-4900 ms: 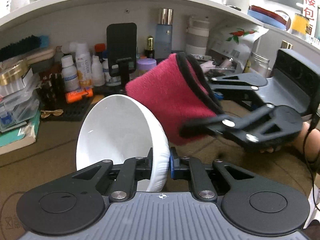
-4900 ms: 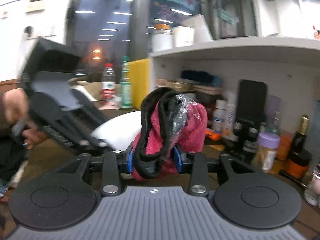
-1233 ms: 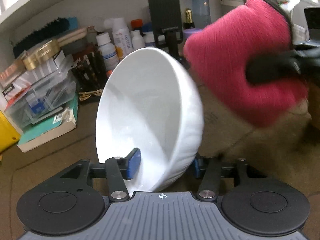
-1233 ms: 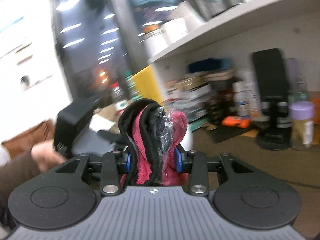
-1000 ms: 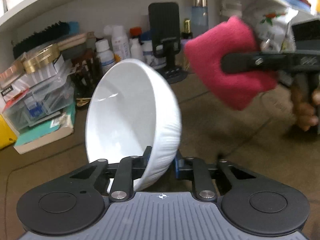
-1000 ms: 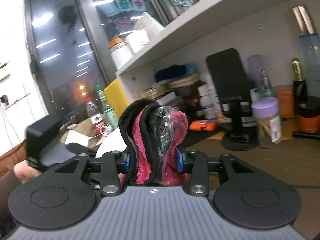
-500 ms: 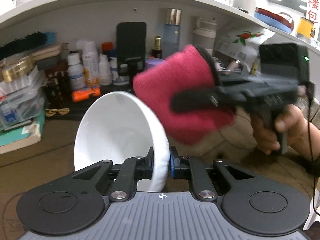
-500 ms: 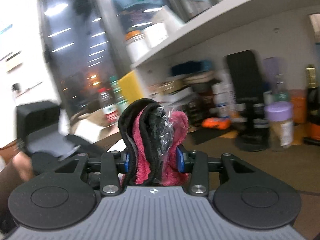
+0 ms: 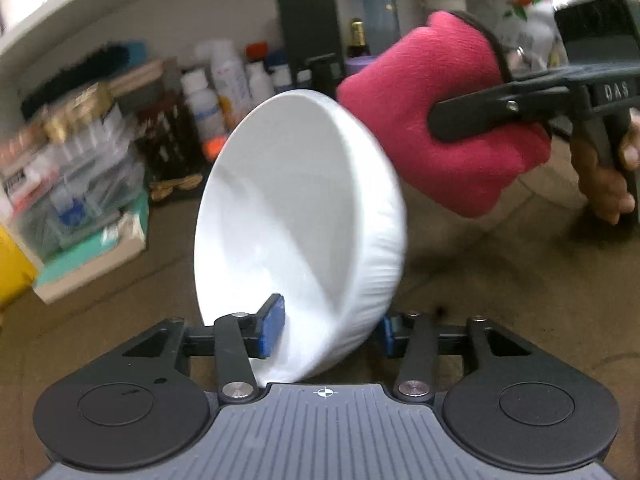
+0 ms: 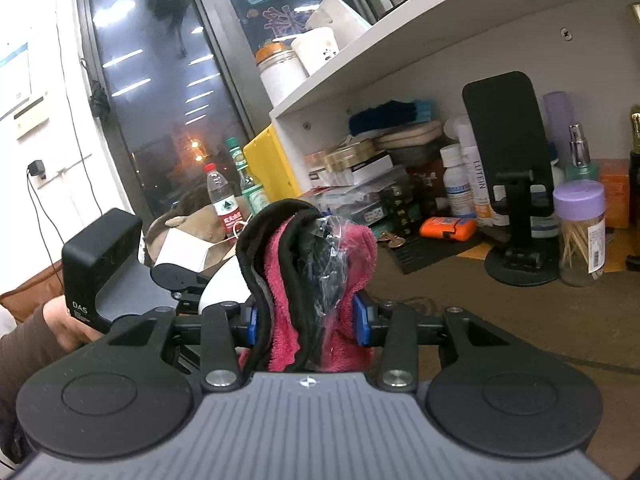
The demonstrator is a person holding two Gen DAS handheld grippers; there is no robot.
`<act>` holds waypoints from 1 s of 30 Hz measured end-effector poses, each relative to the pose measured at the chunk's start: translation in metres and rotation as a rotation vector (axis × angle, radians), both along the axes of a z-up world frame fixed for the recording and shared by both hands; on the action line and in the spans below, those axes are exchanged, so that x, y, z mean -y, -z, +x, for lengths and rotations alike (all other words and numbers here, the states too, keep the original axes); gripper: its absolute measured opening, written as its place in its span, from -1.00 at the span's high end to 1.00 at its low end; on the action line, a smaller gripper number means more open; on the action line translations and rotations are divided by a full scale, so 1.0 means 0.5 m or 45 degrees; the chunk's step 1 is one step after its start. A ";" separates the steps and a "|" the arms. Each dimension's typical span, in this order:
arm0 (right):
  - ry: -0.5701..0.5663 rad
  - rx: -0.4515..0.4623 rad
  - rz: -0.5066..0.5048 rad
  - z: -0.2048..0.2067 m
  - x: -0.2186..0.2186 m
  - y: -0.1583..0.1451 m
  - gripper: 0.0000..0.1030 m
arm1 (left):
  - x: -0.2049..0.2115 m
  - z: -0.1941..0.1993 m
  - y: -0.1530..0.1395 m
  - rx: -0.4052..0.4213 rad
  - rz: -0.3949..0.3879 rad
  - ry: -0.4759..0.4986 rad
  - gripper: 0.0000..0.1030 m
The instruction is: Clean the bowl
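Note:
The white ribbed bowl (image 9: 296, 216) stands tilted on its edge, its hollow facing left, between the jaws of my left gripper (image 9: 330, 334). Those jaws are opening: the left blue pad (image 9: 272, 332) sits inside the hollow, apart from the wall, and the right pad (image 9: 387, 336) is half hidden behind the outer wall. My right gripper (image 10: 306, 316) is shut on a folded red cloth (image 10: 320, 264) with black edging and a bit of clear plastic. In the left wrist view the cloth (image 9: 440, 128) hangs against the bowl's upper right rim. A sliver of the bowl (image 10: 224, 280) shows left of the cloth.
Under a white shelf (image 10: 400, 52) the back of the brown table is crowded: bottles (image 9: 228, 80), a black phone stand (image 10: 512, 208), a toothpick jar (image 10: 580, 232), stacked boxes (image 9: 68, 184), a yellow box (image 10: 272, 160). A hand (image 9: 608, 188) holds the right gripper's handle.
The left jaws, pinched on the bowl's rim half a second ago, have spread apart. The bowl now leans wider across the view. The cloth sits more to the right and higher.

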State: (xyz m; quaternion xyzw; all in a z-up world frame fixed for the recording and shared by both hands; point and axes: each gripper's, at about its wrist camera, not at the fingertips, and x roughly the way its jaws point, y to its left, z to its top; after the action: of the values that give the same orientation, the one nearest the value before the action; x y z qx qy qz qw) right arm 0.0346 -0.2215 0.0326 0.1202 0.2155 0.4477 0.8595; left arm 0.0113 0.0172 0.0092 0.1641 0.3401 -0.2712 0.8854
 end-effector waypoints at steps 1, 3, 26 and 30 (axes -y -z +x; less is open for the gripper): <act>0.004 -0.001 -0.001 0.001 0.000 0.000 0.16 | -0.002 0.000 -0.002 -0.005 -0.016 0.005 0.29; 0.024 0.006 0.001 0.002 0.004 -0.001 0.16 | 0.007 -0.009 -0.012 -0.008 -0.041 0.027 0.57; -0.067 -0.020 0.095 -0.008 0.006 -0.007 0.10 | 0.049 -0.027 -0.023 0.138 0.187 0.020 -0.57; -0.006 -0.053 0.121 0.012 0.029 -0.001 0.09 | 0.047 -0.026 -0.008 0.153 0.272 0.012 -0.89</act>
State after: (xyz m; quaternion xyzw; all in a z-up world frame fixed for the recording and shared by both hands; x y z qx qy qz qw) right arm 0.0404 -0.2360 0.0331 0.1696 0.2120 0.4567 0.8472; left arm -0.0019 -0.0065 0.0130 0.2751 0.3124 -0.2273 0.8804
